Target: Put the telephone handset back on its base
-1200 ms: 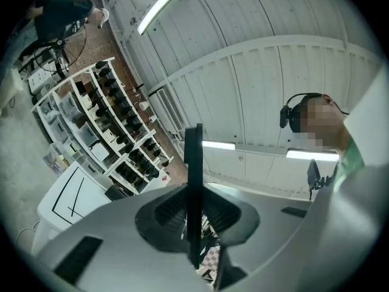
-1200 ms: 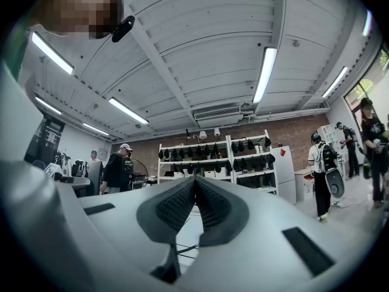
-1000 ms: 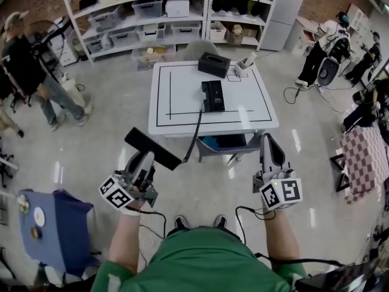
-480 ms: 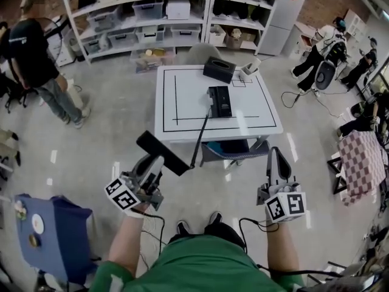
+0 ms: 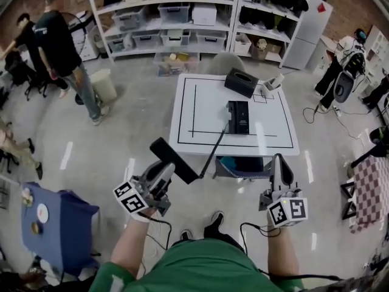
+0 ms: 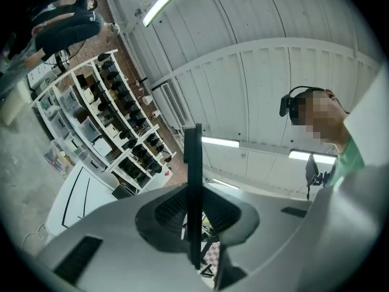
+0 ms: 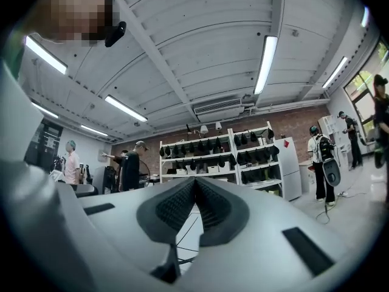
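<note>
Left gripper point(image 5: 164, 170): my jaws are clenched on the handset point(image 5: 174, 160), which sits edge-on between the pads at roughly mid-length.
Right gripper point(image 5: 278, 163): jaws pressed together, nothing in them.
Handset location: in the air on the near side of the table point(image 5: 203, 111), well apart from the base point(image 5: 238, 117).
Cord point(image 5: 217, 146): runs from the handset to the base; I expect a slight tug.
Handling (my judgement): rigid, light, smooth plastic that may pivot in the pads. Hold mid-body and leave both ends free to seat.
</note>
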Demonstrator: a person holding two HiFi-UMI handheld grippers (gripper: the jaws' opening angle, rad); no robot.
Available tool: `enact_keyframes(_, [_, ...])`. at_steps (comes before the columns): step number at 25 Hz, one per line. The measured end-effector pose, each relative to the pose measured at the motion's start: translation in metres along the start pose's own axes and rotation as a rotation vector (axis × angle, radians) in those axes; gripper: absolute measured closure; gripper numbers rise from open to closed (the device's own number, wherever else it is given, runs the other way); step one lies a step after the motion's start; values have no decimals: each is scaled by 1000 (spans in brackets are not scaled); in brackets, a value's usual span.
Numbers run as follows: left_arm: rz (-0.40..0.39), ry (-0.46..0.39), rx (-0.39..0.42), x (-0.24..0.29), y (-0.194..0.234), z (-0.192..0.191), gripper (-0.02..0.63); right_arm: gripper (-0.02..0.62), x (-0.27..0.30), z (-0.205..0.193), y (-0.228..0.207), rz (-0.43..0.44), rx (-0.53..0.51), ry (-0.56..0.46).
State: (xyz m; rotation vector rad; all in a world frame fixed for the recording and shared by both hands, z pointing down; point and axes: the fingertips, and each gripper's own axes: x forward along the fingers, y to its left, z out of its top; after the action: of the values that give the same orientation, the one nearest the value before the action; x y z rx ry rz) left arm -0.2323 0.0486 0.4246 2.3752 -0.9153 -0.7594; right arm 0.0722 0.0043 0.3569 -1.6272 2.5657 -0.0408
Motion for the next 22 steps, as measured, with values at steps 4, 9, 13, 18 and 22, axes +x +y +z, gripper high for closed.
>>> enact_keyframes(4, [21, -22, 35, 26, 5, 14, 525, 572, 30, 6, -24, 42, 23, -30])
enact_keyframes(9, [49, -30, 64, 64, 10, 15, 525, 572, 65, 11, -59, 85, 47, -45])
enact_keyframes(13, [61, -23, 77, 94, 16, 7, 525, 572, 81, 13, -85, 102, 63, -48])
enact_keyframes(18, [52, -30, 79, 132, 21, -2, 525, 572, 89, 13, -122, 103, 69, -58])
enact_keyframes(22, [46, -6, 83, 160, 24, -17, 525, 572, 91, 11, -148, 93, 73, -57])
